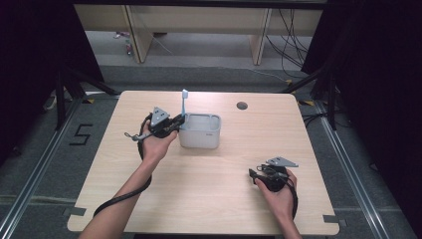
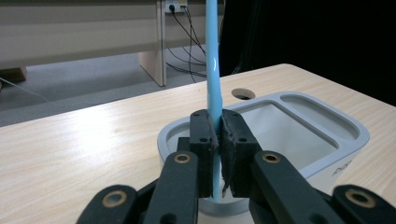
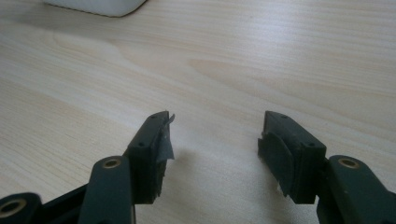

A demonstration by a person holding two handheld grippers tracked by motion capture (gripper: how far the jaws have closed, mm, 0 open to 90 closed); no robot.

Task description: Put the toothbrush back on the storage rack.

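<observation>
We see the left gripper [image 1: 175,123] left of centre in the high view, jaws pressed together on a light blue toothbrush [image 1: 184,103]. The brush stands upright, head at the top, just above the left end of a white holder [image 1: 200,131].

In the left gripper view the left gripper [image 2: 218,140] sits bottom centre, and the two pads pinch the toothbrush [image 2: 213,56] handle between them. The handle runs straight up and leaves the frame at the top; its lower end drops below the pads into the round left compartment of the holder [image 2: 327,140]. We can't tell whether the tip touches the bottom. The holder has a big rectangular compartment in the middle and a narrower slot along its right end. A round cable hole [image 2: 243,94] shows in the tabletop just behind it.

The right gripper [image 1: 259,175] is lower right in the high view, held in the right hand [image 1: 278,196] low over the wooden table [image 1: 199,199], well apart from the holder. In the right gripper view the right gripper [image 3: 215,135] has its jaws spread wide with bare wood between them. A corner of the holder [image 3: 98,5] shows at the upper left of that frame.
</observation>
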